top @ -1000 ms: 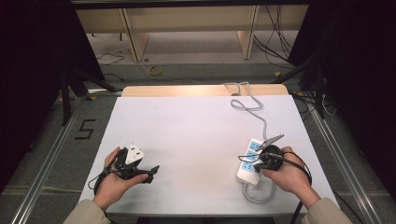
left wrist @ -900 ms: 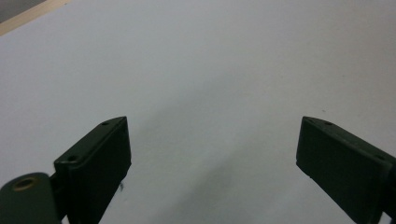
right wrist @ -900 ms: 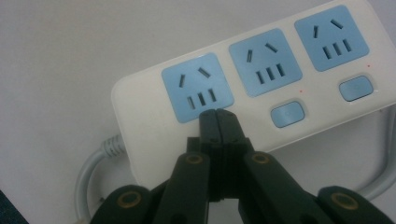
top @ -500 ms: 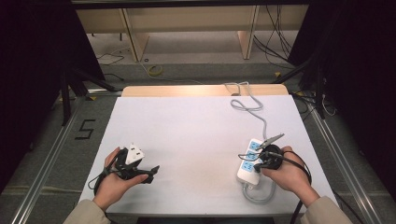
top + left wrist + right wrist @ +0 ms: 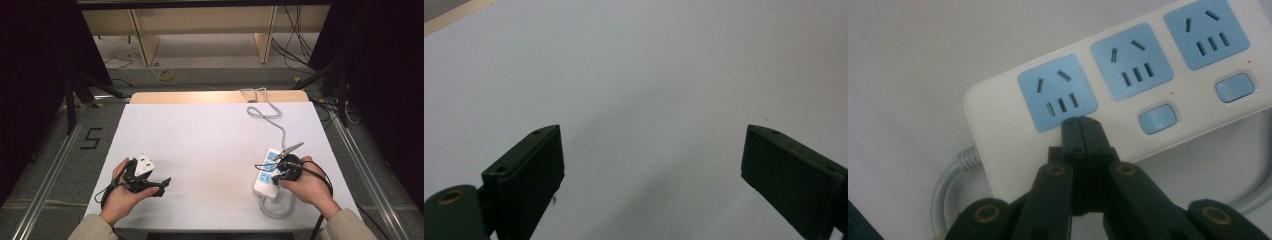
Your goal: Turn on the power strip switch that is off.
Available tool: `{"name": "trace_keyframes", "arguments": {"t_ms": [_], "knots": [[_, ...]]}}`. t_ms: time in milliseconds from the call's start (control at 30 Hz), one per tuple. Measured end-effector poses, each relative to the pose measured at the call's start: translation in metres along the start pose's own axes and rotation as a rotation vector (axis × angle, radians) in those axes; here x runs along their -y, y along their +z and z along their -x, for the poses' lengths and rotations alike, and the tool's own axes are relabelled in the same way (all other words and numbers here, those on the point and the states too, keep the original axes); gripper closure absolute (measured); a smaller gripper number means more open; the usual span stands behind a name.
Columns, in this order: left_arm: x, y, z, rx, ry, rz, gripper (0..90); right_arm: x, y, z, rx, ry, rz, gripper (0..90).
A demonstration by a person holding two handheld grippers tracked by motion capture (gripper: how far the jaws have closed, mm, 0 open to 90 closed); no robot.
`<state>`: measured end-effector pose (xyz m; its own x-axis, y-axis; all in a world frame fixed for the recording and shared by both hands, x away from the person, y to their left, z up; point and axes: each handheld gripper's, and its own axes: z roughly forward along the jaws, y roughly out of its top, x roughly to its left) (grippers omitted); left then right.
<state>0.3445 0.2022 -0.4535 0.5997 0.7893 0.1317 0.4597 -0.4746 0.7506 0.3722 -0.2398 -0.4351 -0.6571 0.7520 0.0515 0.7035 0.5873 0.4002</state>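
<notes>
Right gripper view | right gripper [image 5: 1081, 122] closed | tips over power strip [image 5: 1128, 85]

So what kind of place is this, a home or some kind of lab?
Most likely a lab or recording studio: a white-covered table ringed by black curtains, loose cables on the floor, and a floor marking, a "5".

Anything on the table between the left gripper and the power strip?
Nothing: in the high view, the white table is bare between the left gripper and the power strip, where the right gripper rests.
</notes>
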Motion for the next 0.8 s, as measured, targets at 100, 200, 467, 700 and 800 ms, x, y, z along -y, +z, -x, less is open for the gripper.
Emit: {"name": "trace_keyframes", "arguments": {"t_ms": [100,200,467,700,800], "knots": [[0.0003,0.0001,0.0001,-0.001,0.002,0.000,9.8,0.0007,0.0000,0.0008,-0.005,0.005,0.005,90.0],[0.0003,0.0001,0.0001,-0.002,0.003,0.000,9.8,0.0017,-0.0001,0.0012,-0.006,0.006,0.013,90.0],[0.0003,0.0001,-0.0003,-0.005,0.004,0.000,9.8,0.0036,-0.0002,0.0012,-0.008,0.008,0.028,90.0],[0.0004,0.0003,-0.0007,-0.002,0.002,-0.002,9.8,0.0063,-0.0007,0.0008,-0.008,-0.004,0.047,90.0],[0.0002,0.0004,-0.0007,-0.002,0.003,-0.003,9.8,0.0073,0.0000,-0.0006,-0.022,-0.011,0.056,90.0]]}}
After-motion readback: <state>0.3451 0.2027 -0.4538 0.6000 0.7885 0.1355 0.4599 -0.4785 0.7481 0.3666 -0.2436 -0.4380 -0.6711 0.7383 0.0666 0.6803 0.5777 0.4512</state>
